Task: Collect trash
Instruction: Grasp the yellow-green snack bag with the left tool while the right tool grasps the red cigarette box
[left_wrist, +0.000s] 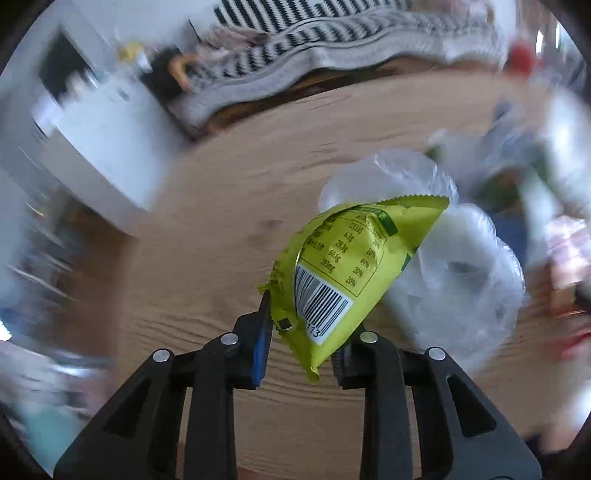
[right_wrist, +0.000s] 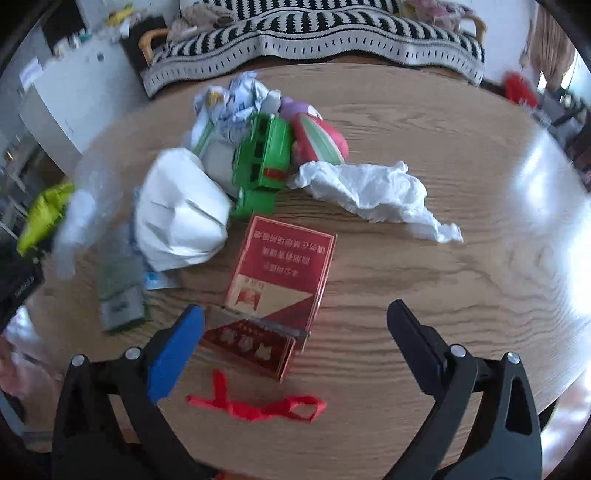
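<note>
Wood-grained and round, the counter (right_wrist: 424, 280) carries the whole scatter of rubbish, and the question for the coming move is which piece lies nearest which jaws. Largest is the heap at the far left of the right wrist view: a crumpled white paper bag (right_wrist: 181, 218), a green plastic toy (right_wrist: 264, 162) leaning against it, a red-and-green striped ball-like thing (right_wrist: 321, 142) behind, and a bluish printed wrapper (right_wrist: 232, 103) on top, all touching or overlapping. A crumpled white tissue (right_wrist: 373, 192) sprawls to the right of the heap, its long axis running left to right, well apart from the jaws. Closer in lies the red cigarette box (right_wrist: 284, 273), lid flipped open toward the camera, its long axis pointing almost straight away from the right gripper (right_wrist: 295, 332); the opened lid end sits just between the fingertips, nearer the blue-padded one. Those jaws stand wide and hold nothing. Smallest and nearest is a red ribbon (right_wrist: 258, 404), lying crosswise below the box. The left gripper (left_wrist: 306, 332) is narrowed on a yellow-green snack wrapper (left_wrist: 340, 273), pinched at its lower corner and lifted off the counter, with a clear plastic bag (left_wrist: 443, 258) just behind it. By my judgement the right hand is the one placed for the box, and would need to straddle its short width.
</note>
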